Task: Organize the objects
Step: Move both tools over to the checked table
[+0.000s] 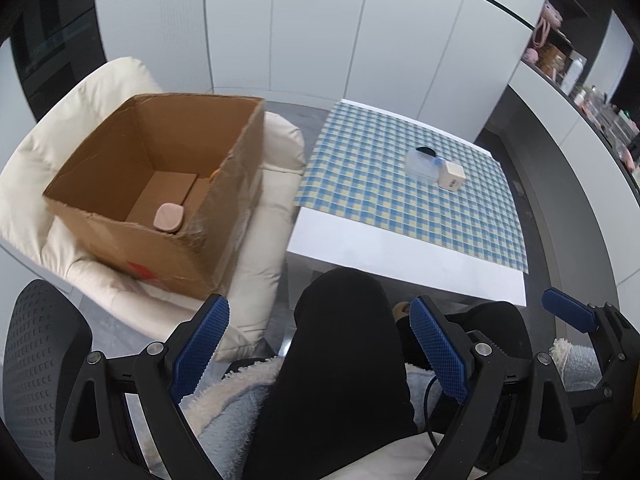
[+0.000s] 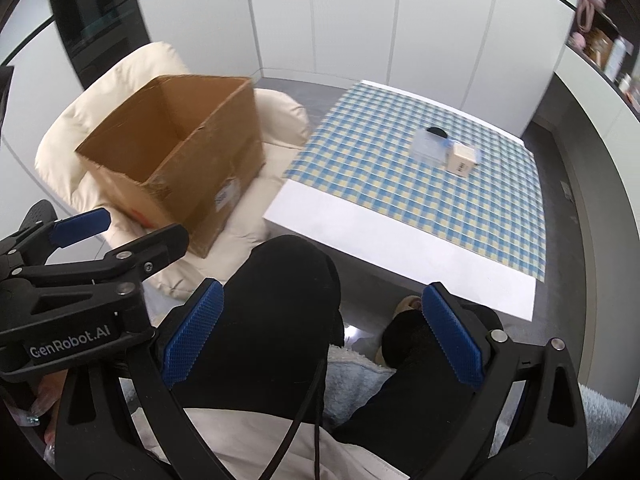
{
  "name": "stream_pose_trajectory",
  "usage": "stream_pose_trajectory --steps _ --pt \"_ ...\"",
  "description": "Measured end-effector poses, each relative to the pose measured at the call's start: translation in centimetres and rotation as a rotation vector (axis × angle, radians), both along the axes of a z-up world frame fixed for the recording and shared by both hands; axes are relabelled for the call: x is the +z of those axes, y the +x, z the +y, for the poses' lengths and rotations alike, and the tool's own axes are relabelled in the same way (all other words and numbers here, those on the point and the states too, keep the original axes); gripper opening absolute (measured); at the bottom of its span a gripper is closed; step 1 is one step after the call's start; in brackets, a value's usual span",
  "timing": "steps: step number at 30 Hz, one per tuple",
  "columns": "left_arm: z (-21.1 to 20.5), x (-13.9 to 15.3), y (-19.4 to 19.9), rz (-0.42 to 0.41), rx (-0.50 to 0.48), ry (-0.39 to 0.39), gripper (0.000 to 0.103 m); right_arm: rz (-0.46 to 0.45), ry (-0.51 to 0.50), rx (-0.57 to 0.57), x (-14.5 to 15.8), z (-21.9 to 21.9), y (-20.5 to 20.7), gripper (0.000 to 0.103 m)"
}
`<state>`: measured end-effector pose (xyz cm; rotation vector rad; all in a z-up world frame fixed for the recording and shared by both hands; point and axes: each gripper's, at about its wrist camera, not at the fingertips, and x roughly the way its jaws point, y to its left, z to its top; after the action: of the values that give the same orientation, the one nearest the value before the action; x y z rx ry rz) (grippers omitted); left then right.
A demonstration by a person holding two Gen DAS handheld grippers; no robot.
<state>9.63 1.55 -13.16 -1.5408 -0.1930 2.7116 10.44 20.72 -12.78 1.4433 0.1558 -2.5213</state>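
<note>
An open cardboard box (image 1: pixel 160 184) sits on a cream cushioned chair (image 1: pixel 100 92) left of the table; a pink rounded item (image 1: pixel 169 217) lies inside it. On the checked tablecloth (image 1: pixel 400 184) stand a clear plastic container (image 1: pixel 420 166), a small cream cube (image 1: pixel 451 178) and a black item (image 1: pixel 426 151) behind them. My left gripper (image 1: pixel 320 344) is open and empty, low above my lap. My right gripper (image 2: pixel 320 336) is open and empty, also over my lap. The box (image 2: pixel 180 152), container (image 2: pixel 430 146) and cube (image 2: pixel 462 160) also show in the right wrist view.
The white table's bare front edge (image 1: pixel 400 252) is near my knees (image 1: pixel 340 320). White cabinet doors (image 1: pixel 320 20) stand behind. Shelves with bottles and pink items (image 1: pixel 560 56) are at far right. A mesh chair back (image 1: pixel 36 344) is at lower left.
</note>
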Motion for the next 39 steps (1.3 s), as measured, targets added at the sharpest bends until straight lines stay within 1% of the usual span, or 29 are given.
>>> stream_pose_trajectory --steps 6,12,23,33,39 --pt "1.9 -0.3 -0.6 -0.009 -0.050 0.009 0.092 -0.004 0.001 -0.065 -0.2 2.6 -0.1 0.101" --pt "4.2 -0.3 -0.9 -0.009 -0.102 -0.005 0.092 -0.008 -0.002 -0.118 -0.4 4.7 0.0 0.101" --pt "7.8 -0.7 -1.6 -0.022 -0.182 0.002 0.092 -0.020 -0.008 -0.220 -0.7 8.6 0.6 0.101" --pt "10.3 -0.6 -1.6 -0.017 -0.236 -0.005 0.092 -0.025 -0.023 -0.304 -0.9 11.7 1.1 0.101" --pt "11.1 -0.6 -1.8 -0.015 -0.243 -0.010 0.092 -0.029 -0.025 -0.334 -1.2 12.9 1.3 0.101"
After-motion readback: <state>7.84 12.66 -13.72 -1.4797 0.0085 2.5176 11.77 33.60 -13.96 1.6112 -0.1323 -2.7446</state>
